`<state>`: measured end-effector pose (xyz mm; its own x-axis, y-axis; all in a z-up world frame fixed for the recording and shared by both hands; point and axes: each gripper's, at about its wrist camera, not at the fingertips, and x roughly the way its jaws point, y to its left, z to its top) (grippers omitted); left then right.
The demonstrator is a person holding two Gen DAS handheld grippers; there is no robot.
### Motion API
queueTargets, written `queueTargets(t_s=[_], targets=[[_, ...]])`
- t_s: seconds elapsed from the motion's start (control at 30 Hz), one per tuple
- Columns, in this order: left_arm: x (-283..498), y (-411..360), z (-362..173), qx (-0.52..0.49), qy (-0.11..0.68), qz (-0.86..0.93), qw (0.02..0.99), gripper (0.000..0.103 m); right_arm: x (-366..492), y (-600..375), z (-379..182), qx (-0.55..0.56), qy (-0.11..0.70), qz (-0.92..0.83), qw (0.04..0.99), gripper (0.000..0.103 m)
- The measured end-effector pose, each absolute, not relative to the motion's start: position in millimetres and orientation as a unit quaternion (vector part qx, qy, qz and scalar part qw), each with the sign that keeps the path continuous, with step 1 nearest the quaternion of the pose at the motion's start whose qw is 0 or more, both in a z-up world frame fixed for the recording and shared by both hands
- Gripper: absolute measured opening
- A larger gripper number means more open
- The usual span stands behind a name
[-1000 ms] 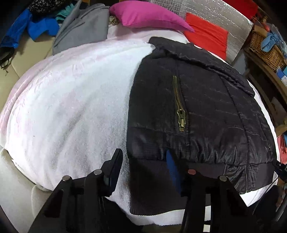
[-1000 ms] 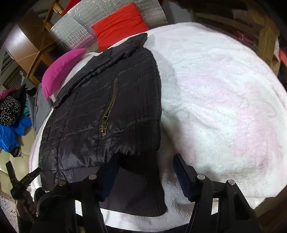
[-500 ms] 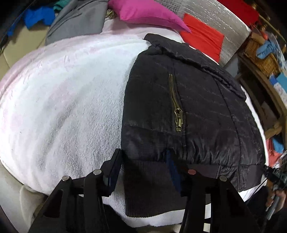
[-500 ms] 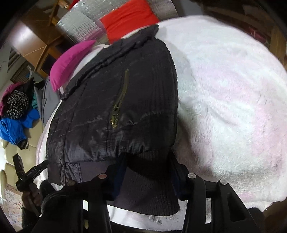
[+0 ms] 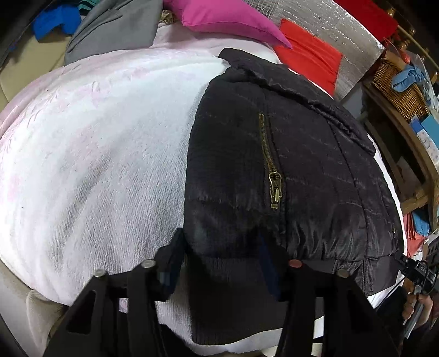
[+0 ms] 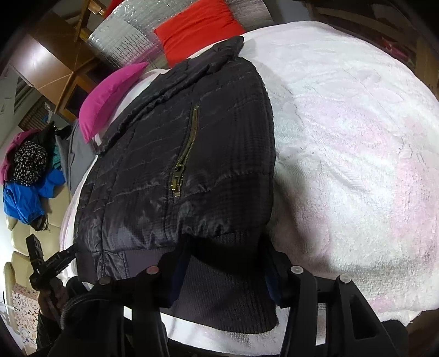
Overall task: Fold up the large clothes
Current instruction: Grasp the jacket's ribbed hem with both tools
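Jacket (image 5: 288,170) on blanket (image 5: 104,142)

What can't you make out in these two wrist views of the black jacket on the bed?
- Left wrist view: whether the left gripper, jaws closing, pinches the black jacket; its dark hem hides the fingertips.
- Right wrist view: the same for the right gripper, also closing.
- Both views: the sleeves, folded out of sight.

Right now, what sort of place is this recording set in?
Probably a lived-in room at home, with a bed or sofa as the work surface: a fluffy white blanket under the black jacket, a pink cushion, and a clothes pile nearby.
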<state>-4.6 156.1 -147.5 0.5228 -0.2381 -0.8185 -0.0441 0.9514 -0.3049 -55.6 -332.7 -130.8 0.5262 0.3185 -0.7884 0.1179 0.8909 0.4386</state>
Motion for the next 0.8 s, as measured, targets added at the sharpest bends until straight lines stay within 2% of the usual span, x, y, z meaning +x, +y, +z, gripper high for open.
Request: queueTargets(t_s=[0.03,0.07,0.1,0.2,0.3,0.4,0.47,0.53,0.57,0.6,0.63,0.7,0.73,0.77,0.8], targets=[[-5,156,-146,-0.141,0.485,-0.054,0.862,0.035,-55,-331,-131,0.223,0.485,0.059,0.843,0.040],[-5,155,-145,-0.139,0.484,-0.056,0.862,0.023,-55,-332,-131,0.227,0.486,0.063,0.842,0.030],[-7,156,-141,-0.144,0.480,-0.062,0.863,0.017,-56,-334,-130,0.234,0.485,0.066,0.840,0.019],[-17,158,-115,-0.158,0.454,-0.076,0.874,0.015,-63,-339,-115,0.260,0.470,0.090,0.839,0.010],[-31,156,-93,-0.154,0.432,-0.093,0.884,0.015,-75,-343,-99,0.268,0.458,0.107,0.841,0.009],[-25,155,-117,-0.149,0.460,-0.090,0.871,0.017,-74,-352,-118,0.284,0.477,0.099,0.826,0.010],[-17,156,-134,-0.151,0.483,-0.077,0.859,0.021,-70,-353,-130,0.300,0.484,0.103,0.816,0.014],[-14,159,-137,-0.171,0.477,-0.077,0.858,0.023,-68,-353,-127,0.302,0.473,0.101,0.822,0.024],[-12,160,-136,-0.172,0.474,-0.077,0.860,0.031,-66,-353,-125,0.303,0.465,0.104,0.826,0.038],[-11,159,-136,-0.170,0.471,-0.079,0.862,0.047,-65,-353,-125,0.305,0.461,0.105,0.827,0.054],[-9,158,-137,-0.167,0.473,-0.083,0.861,0.053,-63,-353,-126,0.309,0.458,0.106,0.827,0.060],[-7,154,-140,-0.163,0.480,-0.089,0.857,0.056,-56,-349,-134,0.312,0.468,0.106,0.820,0.062],[-6,151,-142,-0.153,0.479,-0.082,0.860,0.056,-53,-347,-139,0.316,0.475,0.108,0.814,0.057],[-7,151,-140,-0.146,0.478,-0.076,0.863,0.034,-51,-345,-141,0.318,0.479,0.106,0.811,0.034],[-6,151,-139,-0.134,0.479,-0.066,0.865,0.023,-51,-344,-141,0.322,0.480,0.112,0.808,0.022]])
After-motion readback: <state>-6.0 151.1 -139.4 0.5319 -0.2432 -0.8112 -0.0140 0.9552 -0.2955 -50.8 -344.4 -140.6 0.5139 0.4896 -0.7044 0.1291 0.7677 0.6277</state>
